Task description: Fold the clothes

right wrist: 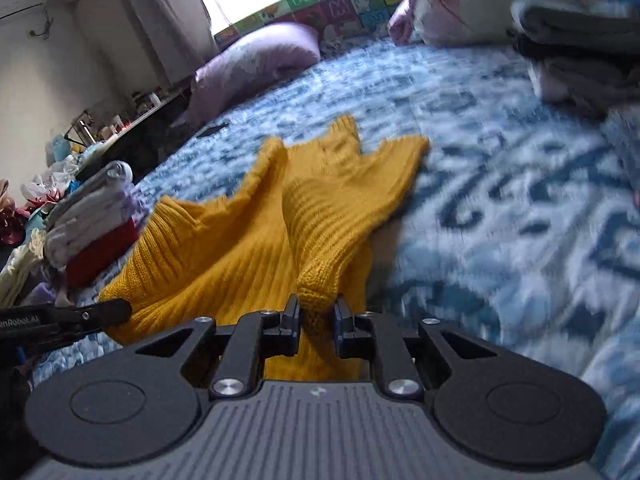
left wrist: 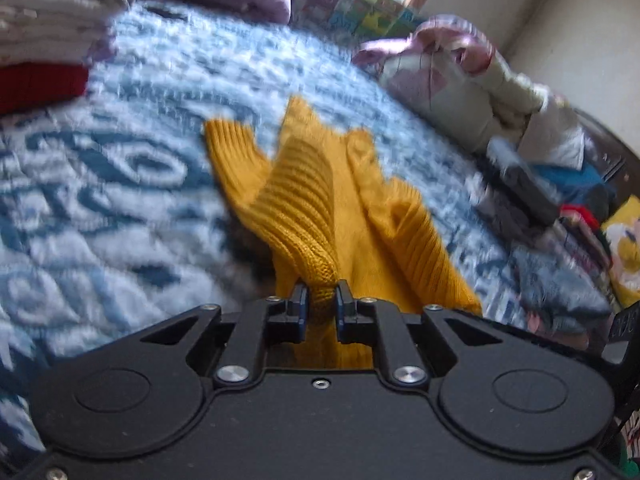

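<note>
A mustard-yellow ribbed knit sweater (left wrist: 320,200) hangs from both grippers above a blue-and-white patterned bedspread (left wrist: 120,184). My left gripper (left wrist: 322,296) is shut on a bunched edge of the knit. The same yellow sweater (right wrist: 248,232) spreads ahead in the right wrist view, and my right gripper (right wrist: 316,306) is shut on another bunched edge of it. The far end of the sweater rests crumpled on the bedspread (right wrist: 500,184). The left gripper's body (right wrist: 64,320) shows at the left edge of the right wrist view.
A stack of folded clothes (right wrist: 88,220), white over red, sits left of the sweater. A lilac pillow (right wrist: 256,60) lies at the bed's far side. Piled bedding (left wrist: 472,84) and loose garments (left wrist: 560,248) crowd the right. Grey folded clothes (right wrist: 580,32) lie far right.
</note>
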`<state>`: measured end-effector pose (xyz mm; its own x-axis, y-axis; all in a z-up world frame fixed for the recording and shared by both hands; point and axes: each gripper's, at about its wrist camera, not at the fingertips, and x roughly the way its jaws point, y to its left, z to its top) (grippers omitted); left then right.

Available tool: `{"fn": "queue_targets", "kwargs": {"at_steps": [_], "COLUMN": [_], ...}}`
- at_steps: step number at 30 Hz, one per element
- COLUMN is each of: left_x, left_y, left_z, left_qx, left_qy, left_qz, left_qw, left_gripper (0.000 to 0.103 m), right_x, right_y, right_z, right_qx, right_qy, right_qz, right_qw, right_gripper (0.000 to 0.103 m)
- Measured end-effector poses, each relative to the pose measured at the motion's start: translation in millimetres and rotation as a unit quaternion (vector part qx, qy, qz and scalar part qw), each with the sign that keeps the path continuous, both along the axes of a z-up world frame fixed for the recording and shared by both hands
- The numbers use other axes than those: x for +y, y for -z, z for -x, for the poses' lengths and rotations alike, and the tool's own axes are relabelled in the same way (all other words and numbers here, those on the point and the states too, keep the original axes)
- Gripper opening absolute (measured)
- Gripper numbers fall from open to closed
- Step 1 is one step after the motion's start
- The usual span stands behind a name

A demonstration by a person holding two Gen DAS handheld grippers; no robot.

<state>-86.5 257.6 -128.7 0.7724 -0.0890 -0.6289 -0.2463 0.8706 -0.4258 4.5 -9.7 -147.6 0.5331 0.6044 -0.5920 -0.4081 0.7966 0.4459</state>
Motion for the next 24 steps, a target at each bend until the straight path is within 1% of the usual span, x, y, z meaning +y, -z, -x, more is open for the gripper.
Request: {"fn": "queue_targets", "kwargs": {"at_steps": [1, 2, 3, 4, 5, 6, 7, 8, 10, 12, 13, 14, 16, 19, 22, 24], "left_x": [0, 0, -1, -1, 1, 4, 8, 13, 23, 33, 37, 41, 50, 60, 71, 79], "left_y": [2, 4, 6, 9, 9, 7, 5, 2, -5, -12, -16, -19, -25, -30, -25, -15], "left_z": [1, 2, 3, 4, 7, 11, 15, 19, 25, 31, 31, 28, 22, 5, -21, -38], "left_qx": [0.005, 0.010, 0.015, 0.020, 0.019, 0.014, 0.008, 0.001, -0.013, -0.027, -0.030, -0.030, -0.030, -0.030, -0.022, -0.016], "left_qy": [-0.001, -0.002, -0.002, -0.003, -0.005, -0.008, -0.012, -0.019, -0.036, -0.056, -0.064, -0.072, -0.087, -0.099, -0.102, -0.103], "left_qz": [-0.002, -0.004, -0.006, -0.008, -0.006, -0.001, 0.006, 0.016, 0.024, 0.029, 0.029, 0.027, 0.024, 0.016, 0.008, 0.014], "left_qw": [1.0000, 0.9999, 0.9999, 0.9998, 0.9998, 0.9999, 0.9999, 0.9997, 0.9990, 0.9977, 0.9971, 0.9966, 0.9954, 0.9945, 0.9945, 0.9944], "left_gripper": [0.014, 0.019, 0.033, 0.045, 0.046, 0.046, 0.046, 0.046, 0.046, 0.046, 0.046, 0.046, 0.046, 0.046, 0.046, 0.046], "right_x": [-1, -1, -1, -1, -2, -3, -5, -7, -11, -16, -18, -20, -23, -21, -21, -21], "right_y": [4, 7, 10, 10, 9, 8, 7, 6, 3, 1, -1, -2, -4, -2, -2, 0], "right_z": [2, 4, 7, 9, 12, 14, 16, 18, 21, 23, 23, 23, 22, 17, 6, -1], "right_qx": [0.003, 0.003, 0.002, -0.001, -0.005, -0.007, -0.011, -0.015, -0.027, -0.041, -0.050, -0.058, -0.072, -0.077, -0.071, -0.068], "right_qy": [0.001, 0.002, 0.004, 0.007, 0.011, 0.014, 0.017, 0.018, 0.025, 0.033, 0.037, 0.039, 0.039, 0.026, 0.018, 0.018], "right_qz": [-0.001, 0.001, 0.002, 0.003, 0.004, 0.004, 0.001, -0.002, -0.010, -0.019, -0.025, -0.030, -0.039, -0.045, -0.065, -0.078], "right_qw": [1.000, 1.000, 1.000, 1.000, 1.000, 1.000, 1.000, 1.000, 0.999, 0.998, 0.998, 0.997, 0.996, 0.996, 0.995, 0.994], "right_gripper": [0.021, 0.022, 0.026, 0.040, 0.057, 0.062, 0.064, 0.064, 0.065, 0.072, 0.077, 0.081, 0.086, 0.092, 0.097, 0.099]}}
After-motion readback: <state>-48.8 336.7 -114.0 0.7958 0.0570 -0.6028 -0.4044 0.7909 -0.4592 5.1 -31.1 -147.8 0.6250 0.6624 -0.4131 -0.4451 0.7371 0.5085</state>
